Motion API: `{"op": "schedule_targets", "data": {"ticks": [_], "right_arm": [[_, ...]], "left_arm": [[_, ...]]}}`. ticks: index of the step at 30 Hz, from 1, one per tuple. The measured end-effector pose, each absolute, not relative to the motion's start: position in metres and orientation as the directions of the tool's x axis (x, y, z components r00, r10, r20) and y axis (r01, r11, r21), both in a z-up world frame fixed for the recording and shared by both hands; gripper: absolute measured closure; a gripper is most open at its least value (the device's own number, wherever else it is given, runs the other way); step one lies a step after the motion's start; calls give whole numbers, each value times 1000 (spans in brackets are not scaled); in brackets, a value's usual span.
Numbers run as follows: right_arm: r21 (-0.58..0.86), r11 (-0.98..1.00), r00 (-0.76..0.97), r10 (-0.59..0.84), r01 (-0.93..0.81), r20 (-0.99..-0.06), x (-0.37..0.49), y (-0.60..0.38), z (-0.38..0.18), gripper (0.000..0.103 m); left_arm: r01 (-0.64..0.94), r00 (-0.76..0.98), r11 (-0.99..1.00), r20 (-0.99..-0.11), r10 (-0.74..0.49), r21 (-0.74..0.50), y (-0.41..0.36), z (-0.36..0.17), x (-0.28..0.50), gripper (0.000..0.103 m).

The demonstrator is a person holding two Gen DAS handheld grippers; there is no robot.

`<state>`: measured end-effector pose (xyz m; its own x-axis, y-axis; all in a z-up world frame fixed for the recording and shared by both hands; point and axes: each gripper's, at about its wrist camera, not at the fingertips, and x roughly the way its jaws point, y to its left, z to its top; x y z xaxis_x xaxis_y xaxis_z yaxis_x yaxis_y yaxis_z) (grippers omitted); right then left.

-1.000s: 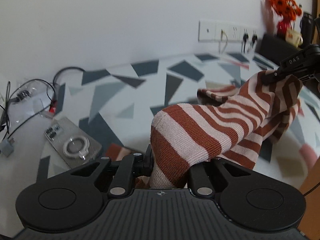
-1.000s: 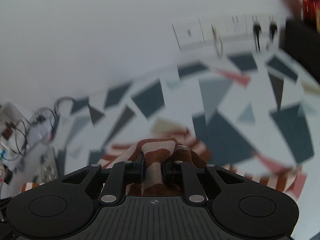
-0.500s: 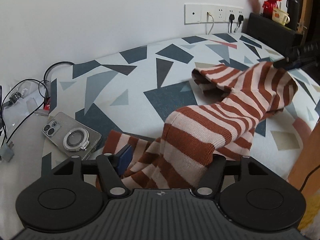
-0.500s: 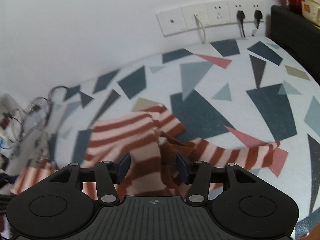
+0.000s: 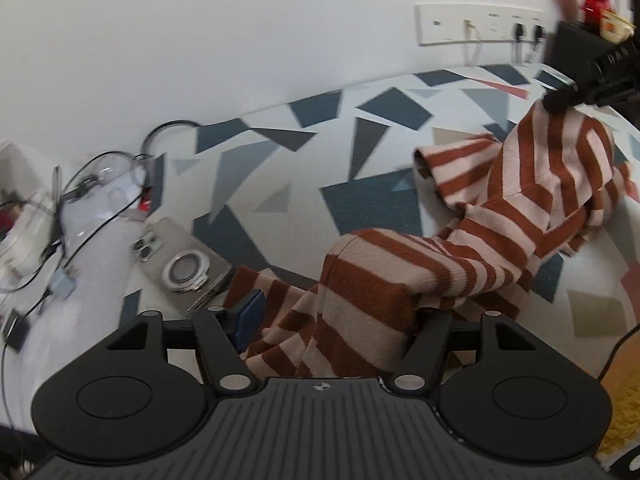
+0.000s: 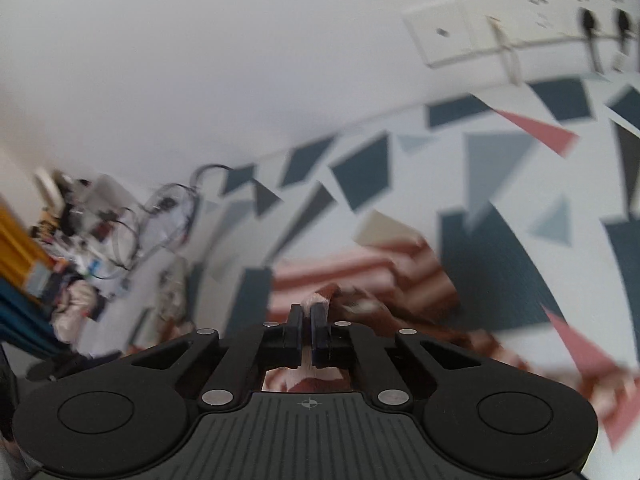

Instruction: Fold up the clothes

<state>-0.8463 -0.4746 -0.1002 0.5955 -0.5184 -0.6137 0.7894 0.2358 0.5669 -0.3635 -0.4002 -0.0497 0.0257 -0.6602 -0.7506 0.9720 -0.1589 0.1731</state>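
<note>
Garment: rust-and-cream striped knit sweater [image 5: 472, 248], lifted in a loose span over the bed sheet [image 5: 360, 120]; occupies centre to right of the left wrist frame.
Left tool [image 5: 336, 320]: fingers wide apart; a thick fold of the sweater is draped between and over them. Blue pad [image 5: 250, 318] of the left finger is exposed; the right finger is mostly covered by cloth. No clamping visible.
Right tool [image 6: 307, 324]: fingers together, clamped on a thin cream edge of the sweater at frame centre. In the left wrist view the same tool [image 5: 560, 100] sits upper right, with the sweater hanging from its tip.
Surface: white sheet with dark blue, grey and pink geometric patches.
Phone [image 5: 180, 268]: lies camera side up at centre left, just beside the sweater's lower edge.
Cables [image 5: 100, 184]: tangle at far left of frame.
Wall sockets [image 5: 476, 28]: strip at upper right.
Image quality: right wrist frame is motion-blurred; sweater detail there is poor.
</note>
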Motion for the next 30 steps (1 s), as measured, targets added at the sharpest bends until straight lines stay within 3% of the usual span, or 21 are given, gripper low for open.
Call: {"op": "schedule_targets", "data": {"ticks": [10, 13, 18, 22, 25, 30], "right_arm": [[657, 443, 784, -459, 610, -419, -796, -542, -71, 100], [658, 473, 801, -465, 585, -378, -788, -556, -57, 100], [637, 474, 770, -546, 608, -329, -794, -570, -36, 100], [576, 414, 675, -644, 704, -361, -810, -575, -36, 98], [557, 326, 591, -700, 764, -400, -834, -572, -47, 82], [578, 160, 511, -686, 800, -518, -886, -546, -89, 80]], "left_arm": [[988, 82, -41, -736, -672, 148, -394, -34, -378, 38], [981, 61, -90, -723, -688, 169, -398, -34, -392, 32], [967, 31, -162, -724, -689, 196, -418, -50, -412, 32], [966, 29, -172, -741, -670, 193, -435, -66, -413, 32], [973, 28, -157, -759, -650, 170, -443, -76, -402, 32], [979, 15, -152, -789, -615, 138, -447, -88, -387, 32]]}}
